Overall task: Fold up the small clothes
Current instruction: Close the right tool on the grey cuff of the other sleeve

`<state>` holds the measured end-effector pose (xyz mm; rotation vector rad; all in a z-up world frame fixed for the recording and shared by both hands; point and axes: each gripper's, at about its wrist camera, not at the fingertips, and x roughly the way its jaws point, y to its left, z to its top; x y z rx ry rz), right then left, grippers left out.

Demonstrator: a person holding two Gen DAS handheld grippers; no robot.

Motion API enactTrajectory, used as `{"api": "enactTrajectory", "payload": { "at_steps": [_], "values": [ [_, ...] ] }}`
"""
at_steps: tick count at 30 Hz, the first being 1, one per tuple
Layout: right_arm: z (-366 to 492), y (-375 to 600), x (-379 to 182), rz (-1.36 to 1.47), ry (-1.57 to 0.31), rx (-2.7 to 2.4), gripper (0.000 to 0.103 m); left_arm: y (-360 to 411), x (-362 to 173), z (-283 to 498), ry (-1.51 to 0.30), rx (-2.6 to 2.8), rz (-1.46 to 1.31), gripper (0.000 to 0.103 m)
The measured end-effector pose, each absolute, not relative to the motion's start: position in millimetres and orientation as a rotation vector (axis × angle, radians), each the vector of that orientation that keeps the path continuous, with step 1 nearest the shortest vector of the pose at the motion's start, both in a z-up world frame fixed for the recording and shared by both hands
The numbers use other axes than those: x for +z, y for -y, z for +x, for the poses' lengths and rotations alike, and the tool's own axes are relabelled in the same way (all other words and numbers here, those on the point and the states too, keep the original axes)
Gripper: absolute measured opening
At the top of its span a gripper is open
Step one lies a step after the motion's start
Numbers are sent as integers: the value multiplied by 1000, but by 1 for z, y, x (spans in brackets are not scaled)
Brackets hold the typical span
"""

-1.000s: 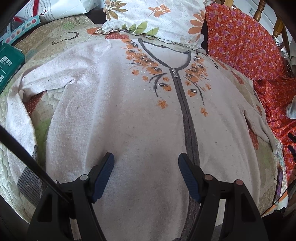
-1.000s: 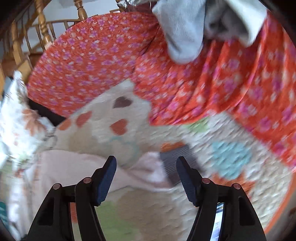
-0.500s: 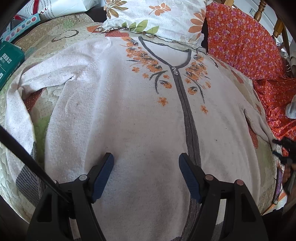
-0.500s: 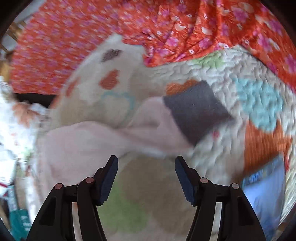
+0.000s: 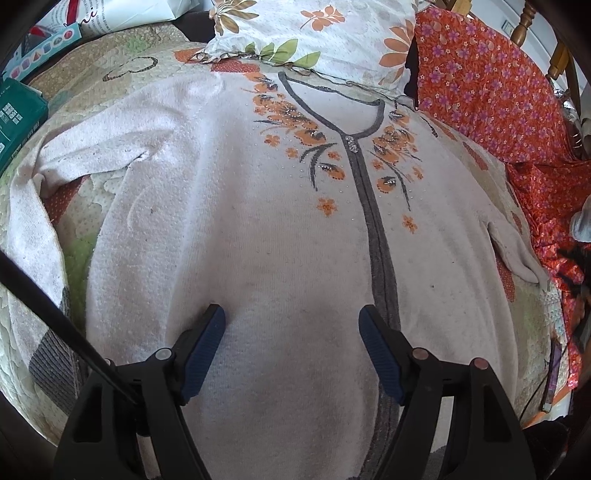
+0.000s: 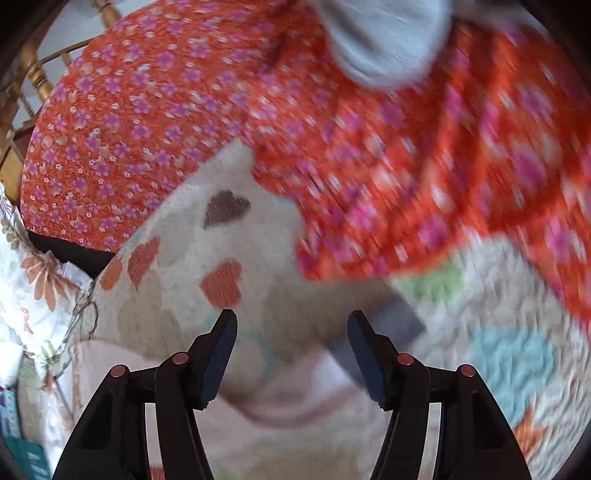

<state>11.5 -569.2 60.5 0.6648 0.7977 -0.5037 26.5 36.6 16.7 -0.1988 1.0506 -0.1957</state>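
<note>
Pale pink cardigan [image 5: 258,229] spread flat, front up, on a quilted bed cover [image 5: 77,254], neckline towards the far pillow. Grey placket [image 5: 376,236] down the middle, orange flower embroidery [image 5: 295,125] on both sides of the collar. One sleeve [image 5: 33,229] bent down along the left side of the left wrist view, grey cuff [image 5: 51,365] near the lower left edge; the other sleeve [image 5: 513,251] tucked close to the body at the right. Left claw [image 5: 291,332] poised just above the lower part of the cardigan, jaws wide apart, blue pads [image 5: 207,347] clear of the knit, nothing gripped. Right claw [image 6: 291,332] also spread wide, nothing between the jaws; beyond it, blurred by motion, a pink sleeve [image 6: 295,391] ending in a grey cuff [image 6: 391,325] just past the right fingertip. No telling from the blur whether that pad touches the cuff. Quilted cover [image 6: 509,362] under it patterned with hearts and coloured patches. Floral white pillow [image 5: 332,33] touching the cardigan's collar at the head of the bed. Orange cloth with purple flowers [image 5: 487,96] lying to the right of the cardigan, draped over part of the cover. Grey-white fabric [image 6: 384,40] resting on the orange cloth at the top of the right wrist view. Green box [image 5: 18,125] at the far left edge, wooden spindles [image 6: 29,70] behind the bed.
</note>
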Motion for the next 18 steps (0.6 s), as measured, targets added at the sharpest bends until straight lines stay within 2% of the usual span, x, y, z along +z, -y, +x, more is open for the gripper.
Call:
{"api": "enactTrajectory", "payload": {
  "at_steps": [5, 11, 14, 15, 16, 17, 18],
  "values": [
    [-16, 550, 50, 756, -831, -406, 67, -36, 17, 24, -1050, -203, -204, 75],
    [-8, 545, 37, 728, -902, -485, 67, -39, 19, 21, -1038, -207, -202, 75],
    [-6, 553, 27, 763, -876, -497, 67, -47, 23, 18, -1014, -201, -223, 75],
    [-2, 558, 24, 768, -874, -505, 59, -51, 24, 17, -1010, -193, -231, 75],
    [0, 561, 22, 767, -869, -510, 45, -55, 24, 17, -1009, -187, -240, 75],
    [1, 564, 21, 764, -868, -514, 10, -59, 25, 17, -1009, -181, -252, 75],
    [2, 566, 21, 761, -868, -529, 8, -64, 26, 16, -1007, -175, -269, 75]
  ]
}}
